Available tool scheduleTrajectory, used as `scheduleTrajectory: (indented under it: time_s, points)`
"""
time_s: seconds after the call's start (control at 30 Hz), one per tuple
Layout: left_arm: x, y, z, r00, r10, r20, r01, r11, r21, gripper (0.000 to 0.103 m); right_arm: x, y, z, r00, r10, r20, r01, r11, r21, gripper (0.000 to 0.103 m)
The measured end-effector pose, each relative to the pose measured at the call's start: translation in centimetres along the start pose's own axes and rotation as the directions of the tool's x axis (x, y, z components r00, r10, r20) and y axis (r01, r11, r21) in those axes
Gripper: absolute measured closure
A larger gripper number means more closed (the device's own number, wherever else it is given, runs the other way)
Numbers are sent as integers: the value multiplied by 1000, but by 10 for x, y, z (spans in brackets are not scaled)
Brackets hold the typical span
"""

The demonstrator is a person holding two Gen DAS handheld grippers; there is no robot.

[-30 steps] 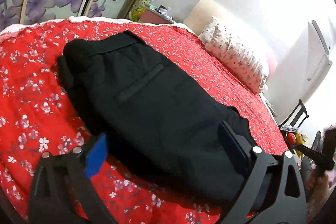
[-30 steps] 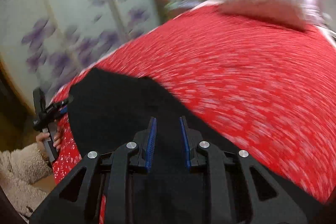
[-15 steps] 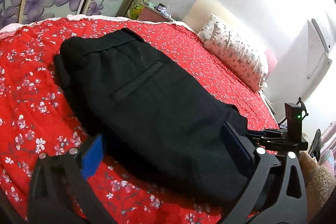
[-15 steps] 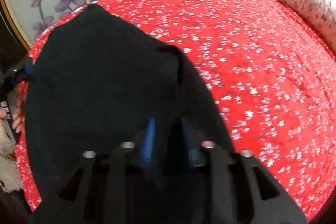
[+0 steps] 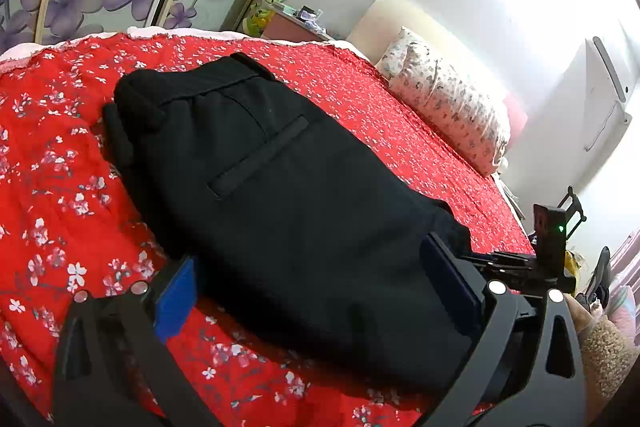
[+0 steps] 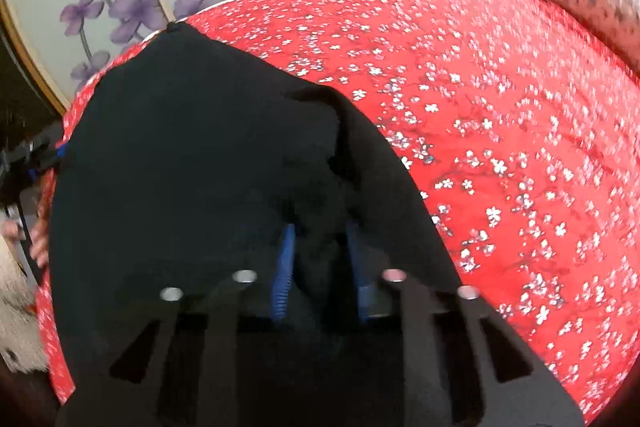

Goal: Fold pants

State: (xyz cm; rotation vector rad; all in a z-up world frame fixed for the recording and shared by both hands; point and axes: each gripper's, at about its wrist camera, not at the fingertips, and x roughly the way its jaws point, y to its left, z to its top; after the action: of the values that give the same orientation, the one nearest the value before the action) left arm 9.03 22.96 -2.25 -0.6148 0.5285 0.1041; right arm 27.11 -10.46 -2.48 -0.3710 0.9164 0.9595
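Right gripper (image 6: 320,247) dropped, jaws closing on pants (image 6: 200,167); pocket left-view only.

bed (image 5: 60,187) w/ red floral cover; black pants (image 5: 288,211), pillow (image 5: 448,99) on it

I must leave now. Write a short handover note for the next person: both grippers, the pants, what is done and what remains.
Left gripper: jaws wide open around the near end of the black pants, not pinching.
Right gripper: jaws have just been closing; black cloth bunched between the blue pads.
Pants: on the red floral bedspread, lying as a compact, apparently folded bundle, back pocket up.
Left: probably the next fold from this end, then release.
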Motion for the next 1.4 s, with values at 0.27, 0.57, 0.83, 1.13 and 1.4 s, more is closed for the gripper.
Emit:
scheduleTrajectory:
  time_s: [0.27,0.57,0.83,1.13,1.4]
  points:
    - [0,0,0,1000,-1,1,1,1000,-1,2,-16,18,19,974,-217,58,223,968,-115,95]
    - [1,3,-1,1000,4,-5,-4,1000,1,2,25,15,25,918,-398,1,394,910,-130,75]
    - [1,2,0,1000,4,-6,-4,1000,1,2,-81,-41,-12,939,-326,107,309,939,154,57]
    - [2,2,-1,1000,10,-10,-10,1000,3,2,-68,-50,-69,912,-394,-115,397,918,8,57]
    - [5,2,-3,1000,18,-19,-17,1000,7,2,-119,-44,-109,892,-451,7,420,835,355,47]
